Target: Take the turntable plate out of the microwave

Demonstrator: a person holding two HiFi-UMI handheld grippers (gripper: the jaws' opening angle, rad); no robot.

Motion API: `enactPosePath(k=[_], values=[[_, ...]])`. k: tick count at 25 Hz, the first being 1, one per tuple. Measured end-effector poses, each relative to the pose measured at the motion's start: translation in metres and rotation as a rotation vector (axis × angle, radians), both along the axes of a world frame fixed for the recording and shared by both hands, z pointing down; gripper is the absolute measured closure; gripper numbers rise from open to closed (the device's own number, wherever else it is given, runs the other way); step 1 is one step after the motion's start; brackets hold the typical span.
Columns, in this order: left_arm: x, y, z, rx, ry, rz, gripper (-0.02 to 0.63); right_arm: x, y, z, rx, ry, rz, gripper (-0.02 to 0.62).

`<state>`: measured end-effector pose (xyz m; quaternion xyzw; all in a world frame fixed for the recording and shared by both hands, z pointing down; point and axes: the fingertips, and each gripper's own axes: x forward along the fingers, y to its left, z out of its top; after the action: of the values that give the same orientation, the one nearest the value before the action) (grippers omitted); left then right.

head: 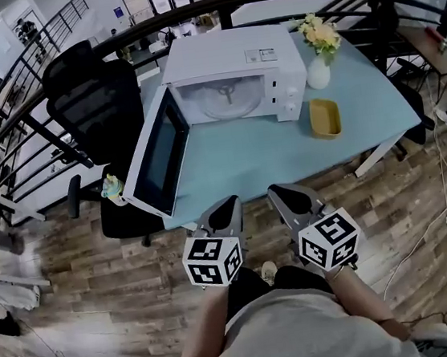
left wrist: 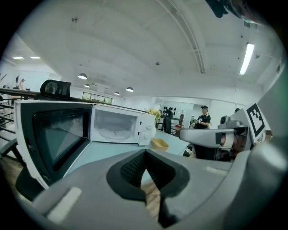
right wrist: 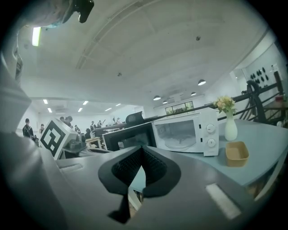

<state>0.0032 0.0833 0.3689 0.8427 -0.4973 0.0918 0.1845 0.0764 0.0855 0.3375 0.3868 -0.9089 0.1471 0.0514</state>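
Nearest, the left gripper (head: pixel 231 206) and right gripper (head: pixel 279 194) hang before the tabletop's (head: pixel 239 172) near edge, both with jaws closed on nothing. The door (head: pixel 160 153) is already open. The turntable plate (head: pixel 230 100) lies untouched inside the microwave (head: pixel 233 61) at the far edge, so reaching in and lifting it out are left. No brand or label is readable.

The white microwave (head: pixel 231 72) stands upright at the upper centre of the head view, on a pale blue table (head: pixel 362 124). Its dark-windowed door (head: pixel 158 153) is swung wide open toward the lower left. The round, clear turntable plate (head: pixel 228 100) lies flat inside the white cavity
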Motion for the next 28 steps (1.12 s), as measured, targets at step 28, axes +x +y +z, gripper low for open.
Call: enactPosePath(k=[28], values=[[-0.002,-0.107,0.024,-0.072,0.048,0.034,0.601,0.003,-0.096,0.030,-0.085,0.023,0.115,0.574]])
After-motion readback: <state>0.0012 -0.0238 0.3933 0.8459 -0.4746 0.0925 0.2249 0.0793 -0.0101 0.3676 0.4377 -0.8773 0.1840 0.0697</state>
